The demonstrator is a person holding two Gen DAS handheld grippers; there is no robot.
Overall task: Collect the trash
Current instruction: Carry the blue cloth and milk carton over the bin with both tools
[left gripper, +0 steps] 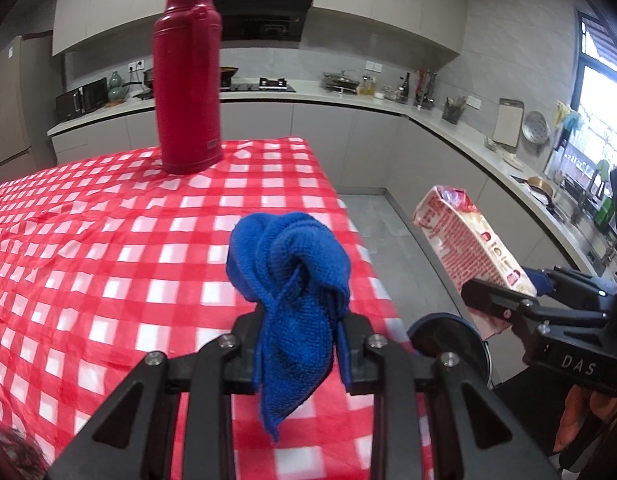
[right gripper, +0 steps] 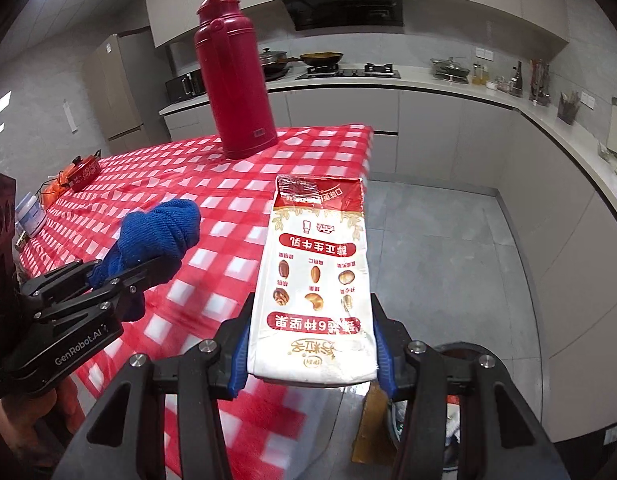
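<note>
White and red, the milk carton (right gripper: 314, 280) sits pinched by its base in the right gripper (right gripper: 312, 354), long axis running straight out along the fingers, beyond the table's (right gripper: 228, 208) right edge. The bin (right gripper: 448, 412) lies directly below. Left gripper (left gripper: 298, 350) clamps a blue cloth (left gripper: 288, 264) above the tablecloth, angled downward.

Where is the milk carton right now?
The milk carton is clamped in the right gripper, held past the table's edge above the floor, with a trash bin just below it.
</note>
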